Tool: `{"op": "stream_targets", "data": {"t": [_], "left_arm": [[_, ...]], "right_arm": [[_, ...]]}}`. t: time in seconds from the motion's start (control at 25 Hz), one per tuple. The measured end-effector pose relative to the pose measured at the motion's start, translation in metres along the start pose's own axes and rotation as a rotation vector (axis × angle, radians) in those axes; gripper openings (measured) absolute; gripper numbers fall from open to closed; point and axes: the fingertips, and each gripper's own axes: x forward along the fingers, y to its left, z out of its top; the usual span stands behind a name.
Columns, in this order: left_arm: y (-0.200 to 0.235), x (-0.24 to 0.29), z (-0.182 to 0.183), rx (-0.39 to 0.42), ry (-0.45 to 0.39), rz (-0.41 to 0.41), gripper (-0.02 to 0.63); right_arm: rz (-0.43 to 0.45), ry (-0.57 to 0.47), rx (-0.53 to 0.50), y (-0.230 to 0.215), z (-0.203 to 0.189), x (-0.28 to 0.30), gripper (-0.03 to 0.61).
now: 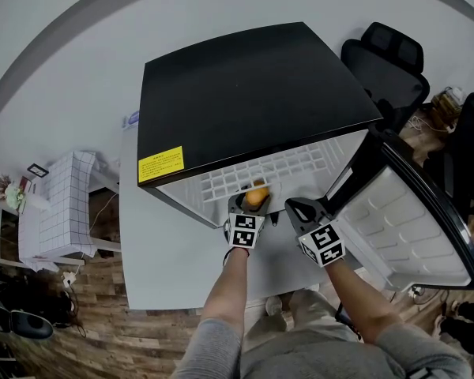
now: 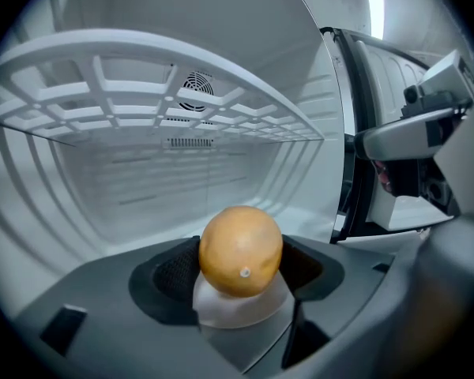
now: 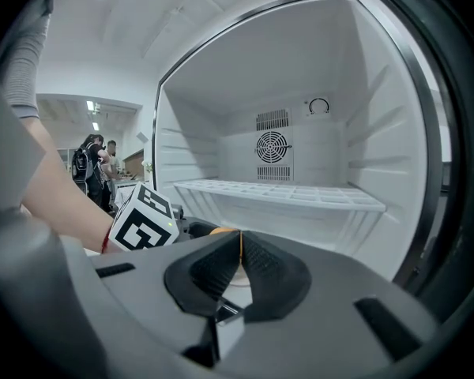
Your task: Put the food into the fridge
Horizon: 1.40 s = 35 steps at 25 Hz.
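A round orange fruit [image 2: 241, 249] sits between the black pads of my left gripper [image 2: 242, 268], which is shut on it. That gripper [image 1: 250, 209] holds the fruit [image 1: 257, 197] at the mouth of the open black mini fridge [image 1: 253, 93], just under its white grid shelf [image 2: 166, 109]. My right gripper [image 1: 304, 210] hangs beside it on the right, jaws pressed together with nothing between them [image 3: 241, 268]. The right gripper view shows the left gripper's marker cube [image 3: 142, 218] and the fridge's bare white inside with the shelf [image 3: 284, 193].
The fridge door [image 1: 415, 227] stands swung open on the right. The fridge sits on a white table [image 1: 162, 267]. Black office chairs [image 1: 383, 58] stand behind on the right, and a small checked-cloth table [image 1: 63, 204] on the left. People [image 3: 95, 160] stand far off.
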Motion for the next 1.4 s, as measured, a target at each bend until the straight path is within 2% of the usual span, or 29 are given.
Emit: {"op": "stream_targets", "data": {"t": [0.16, 0.36, 0.52, 0.76, 0.92, 1.4], "left_arm": [[0.003, 0.009, -0.004, 0.007, 0.010, 0.013, 0.316], [0.004, 0.011, -0.015, 0.018, 0.090, 0.010, 0.316], [0.002, 0.009, -0.020, 0.033, 0.113, 0.003, 0.318], [0.003, 0.006, -0.011, -0.018, 0.077, -0.002, 0.334], [0.001, 0.000, -0.003, -0.015, 0.048, -0.009, 0.353], [-0.012, -0.026, 0.013, 0.042, -0.010, -0.005, 0.353]], "right_arm": [[0.001, 0.007, 0.003, -0.001, -0.004, -0.002, 0.012], [0.002, 0.001, 0.000, 0.000, -0.003, -0.004, 0.012], [0.008, 0.000, -0.002, 0.002, -0.001, -0.003, 0.014], [0.010, -0.008, -0.007, 0.005, 0.005, -0.001, 0.012], [0.016, -0.009, -0.014, 0.009, 0.007, -0.002, 0.013], [-0.001, -0.024, -0.015, 0.010, 0.010, -0.011, 0.012]]}}
